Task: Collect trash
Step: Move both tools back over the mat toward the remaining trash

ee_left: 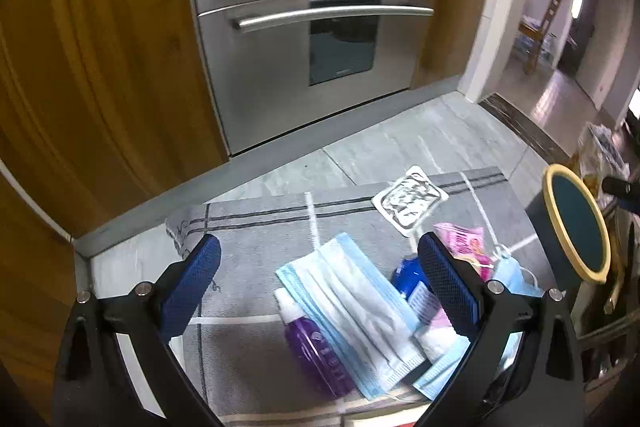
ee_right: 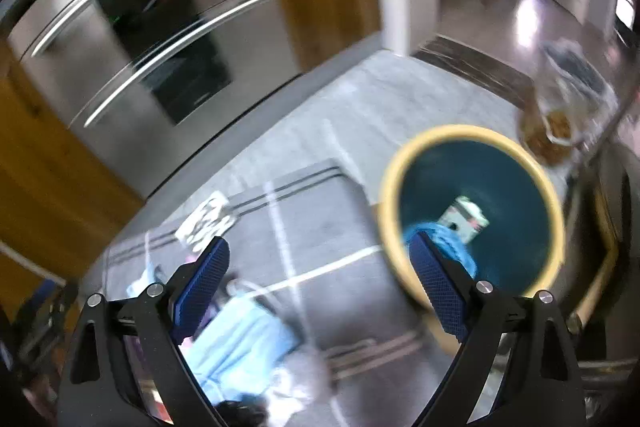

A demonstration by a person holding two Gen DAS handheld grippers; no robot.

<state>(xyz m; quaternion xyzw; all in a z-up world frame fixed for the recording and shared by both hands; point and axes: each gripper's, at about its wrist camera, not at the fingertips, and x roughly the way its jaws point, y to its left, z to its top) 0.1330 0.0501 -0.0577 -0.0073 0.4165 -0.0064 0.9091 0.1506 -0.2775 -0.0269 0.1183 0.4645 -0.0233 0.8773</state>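
- Step, my read: mid-collection. Bin (ee_right: 472,211) already holds a blue item and a small carton; most trash is on the mat (ee_left: 256,227) left of the bin.
- Left gripper (ee_left: 320,287): jaws wide, empty, hovering low over face masks (ee_left: 352,303) and purple bottle (ee_left: 316,351).
- Right gripper (ee_right: 320,291): wide open, empty, above the bin's near-left rim; view blurred.
- Next: left drops onto a mask, pinches, carries it to the bin. Foil wrapper (ee_left: 408,203) lies farther out.
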